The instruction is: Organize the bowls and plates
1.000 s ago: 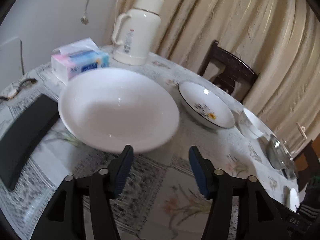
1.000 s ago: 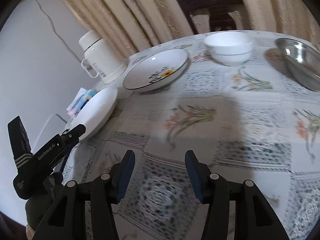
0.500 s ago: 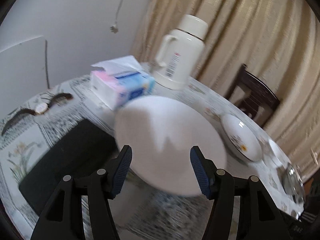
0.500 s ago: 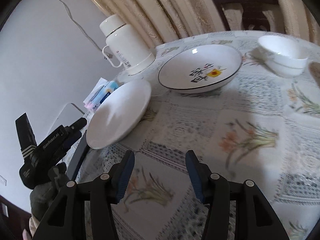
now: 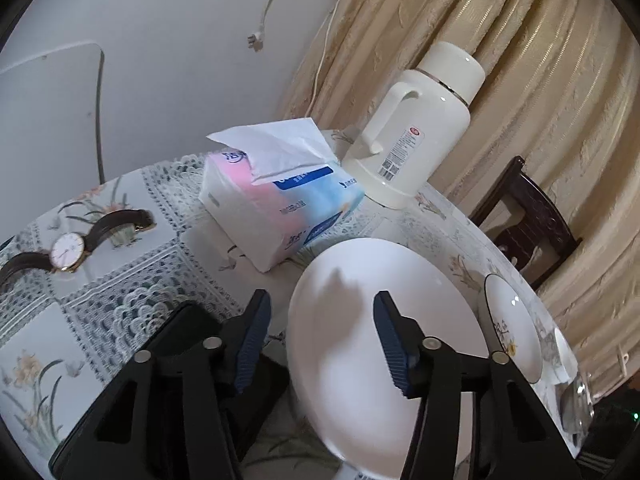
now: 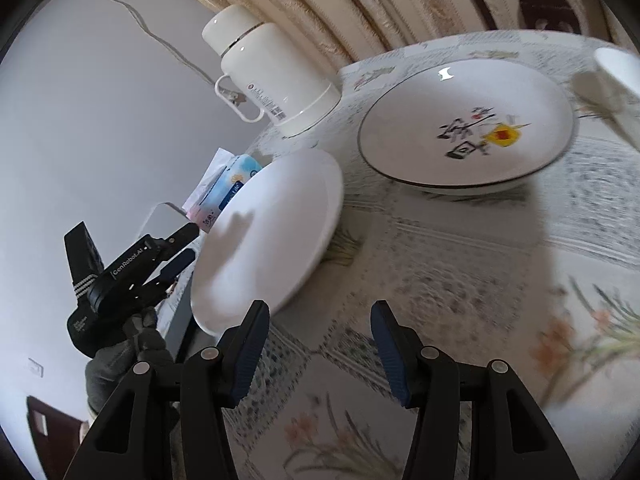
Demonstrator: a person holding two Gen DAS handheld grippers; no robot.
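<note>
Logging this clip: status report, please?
Left gripper open, straddling white plate's rim. Right gripper open, empty. Tissue pack just behind plate.

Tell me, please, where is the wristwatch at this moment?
The wristwatch appears only in the left wrist view, lying flat on the tablecloth at the far left, left of the tissue pack.

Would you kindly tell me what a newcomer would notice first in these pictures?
Probably the plain white plate, with the open left gripper straddling its near-left rim. Next, the flower-painted plate beyond it on the patterned tablecloth, then the white thermos and tissue pack near the wall.
</note>
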